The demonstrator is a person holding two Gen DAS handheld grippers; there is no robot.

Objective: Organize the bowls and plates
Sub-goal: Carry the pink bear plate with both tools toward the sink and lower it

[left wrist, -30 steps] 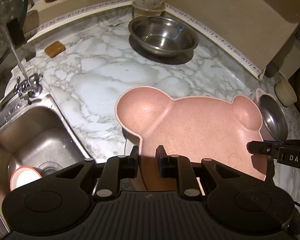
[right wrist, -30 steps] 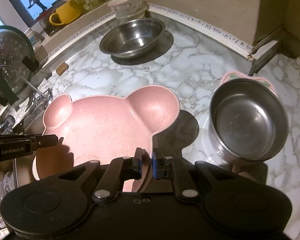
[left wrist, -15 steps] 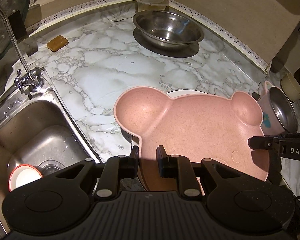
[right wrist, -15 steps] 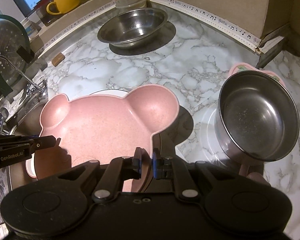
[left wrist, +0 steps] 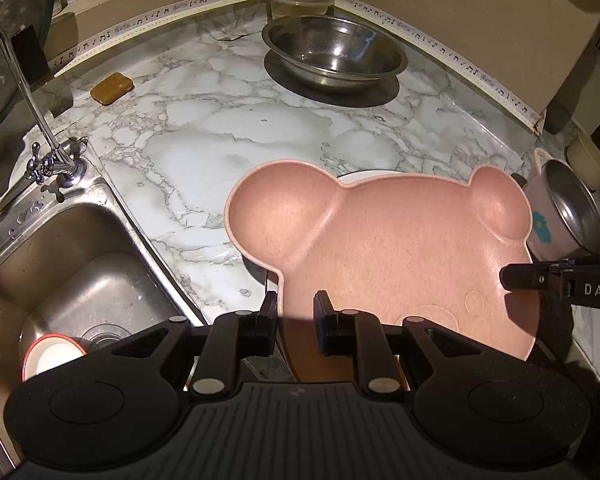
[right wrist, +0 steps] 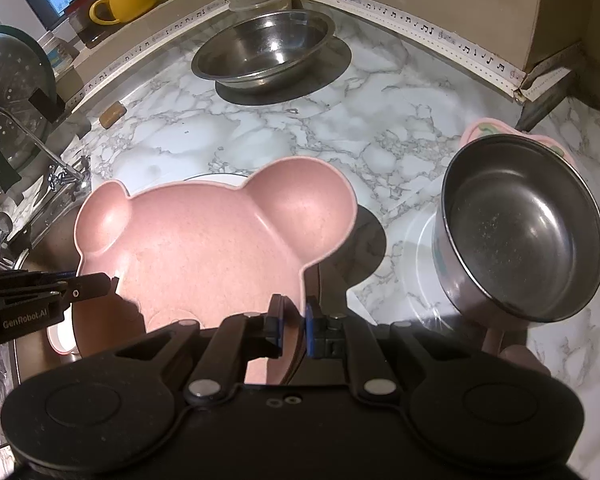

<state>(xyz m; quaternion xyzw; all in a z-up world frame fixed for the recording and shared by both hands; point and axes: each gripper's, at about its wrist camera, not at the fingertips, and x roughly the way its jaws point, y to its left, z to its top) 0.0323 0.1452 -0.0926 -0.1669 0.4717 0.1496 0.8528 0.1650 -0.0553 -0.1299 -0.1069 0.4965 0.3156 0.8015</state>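
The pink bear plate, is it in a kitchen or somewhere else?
Most likely a home kitchen. The pink bear plate is over a marble-look counter, beside a steel sink with a tap, and a steel bowl stands near the wall.

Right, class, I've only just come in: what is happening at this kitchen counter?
A person holds a pink bear-shaped plate with two hand-held grippers, one on each side of its near rim. The left gripper and the right gripper are both shut on the rim. The plate hangs over a white plate on the marble counter. A steel bowl stands to the right, a steel basin farther back, and a sink to the left.
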